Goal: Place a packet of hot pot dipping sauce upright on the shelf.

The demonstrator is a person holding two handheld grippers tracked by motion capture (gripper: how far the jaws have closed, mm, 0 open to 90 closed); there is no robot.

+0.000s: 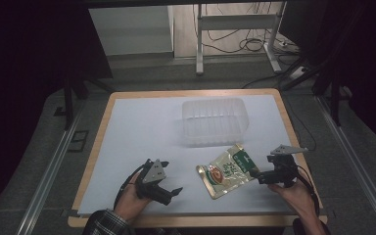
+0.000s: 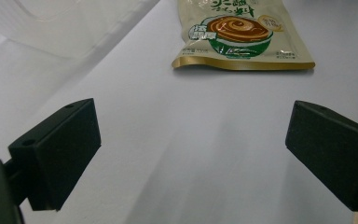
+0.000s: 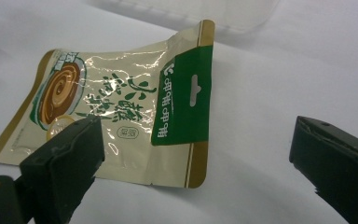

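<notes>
A: Table [image 1: 127,127] layout?
B: Container [image 1: 214,121] stands far centre. Pouch [image 1: 227,170] lies flat just near of it, toward the right.
A: Grippers?
B: Left gripper [image 1: 169,192] near left, well apart from the pouch. Right gripper [image 1: 260,177] at the pouch's right edge, near right.

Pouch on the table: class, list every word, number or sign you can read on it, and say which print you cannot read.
Pouch, green header panel: white print, seen upside down, too unclear to quote.
Pouch front, large dark-green characters: stylised script, not legible.
Green banner beside the bowl picture: white characters, blurred.
Small oval mark and fine print along the bottom edge: too small to read.
Clear tub: no text seen.
</notes>
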